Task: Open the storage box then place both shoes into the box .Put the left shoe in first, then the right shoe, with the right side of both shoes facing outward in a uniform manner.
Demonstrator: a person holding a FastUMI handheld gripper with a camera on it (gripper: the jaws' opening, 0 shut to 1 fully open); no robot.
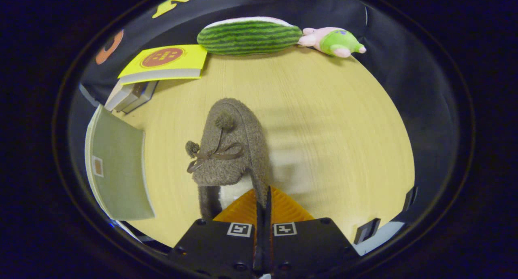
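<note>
A brown fuzzy shoe (232,145) with a ribbon bow and two pom-poms points away from me over the pale wooden table (323,121). My gripper (265,196) is shut on the shoe's edge near the heel opening, on its right side, with a thin strip of brown fabric pinched between the two fingers. The white lining shows just left of the fingers. The storage box (117,170), a green panel with a white rim, lies to the left of the shoe. Whether the shoe rests on the table or hangs just above it I cannot tell.
Beyond the shoe, at the table's far edge, lie a striped green watermelon plush (249,36) and a pink and green plush toy (334,41). A yellow book (166,62) sits on other books at the far left. Bare wood stretches to the right of the shoe.
</note>
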